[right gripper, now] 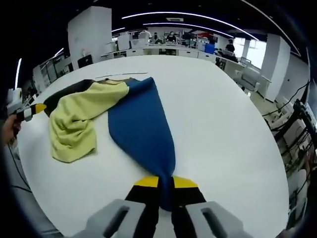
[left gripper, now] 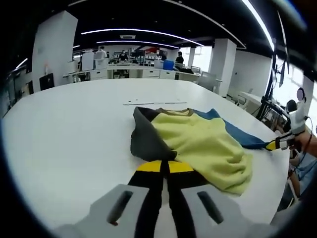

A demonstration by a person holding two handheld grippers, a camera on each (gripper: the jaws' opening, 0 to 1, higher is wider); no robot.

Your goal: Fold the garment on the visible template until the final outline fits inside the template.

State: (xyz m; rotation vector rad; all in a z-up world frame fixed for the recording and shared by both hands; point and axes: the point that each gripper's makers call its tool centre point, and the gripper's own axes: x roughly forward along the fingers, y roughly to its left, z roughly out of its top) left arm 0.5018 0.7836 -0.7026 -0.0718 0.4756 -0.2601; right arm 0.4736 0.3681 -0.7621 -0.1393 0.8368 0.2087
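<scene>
Garment (left gripper: 198,139) shows pale yellow, dark grey and blue panels; surface (left gripper: 74,139) white; fingers (right gripper: 188,183) black, yellow-tipped.

Garment (left gripper: 198,141) lies on table (left gripper: 64,144), toward its 3 o'clock edge in left gripper view. Template line (left gripper: 154,102) on table just behind garment, 12 o'clock. Desks (left gripper: 129,73) beyond table.

This is a large open-plan lab or office hall. Beyond the far edge of the big white round tabletop (left gripper: 74,129) run rows of white workbenches (left gripper: 129,73) crowded with equipment (a blue bin (left gripper: 168,65) stands among it). Long curved light strips (left gripper: 138,31) cross the dark ceiling above, square white pillars (left gripper: 222,67) rise behind the benches, and people stand at the benches.
</scene>
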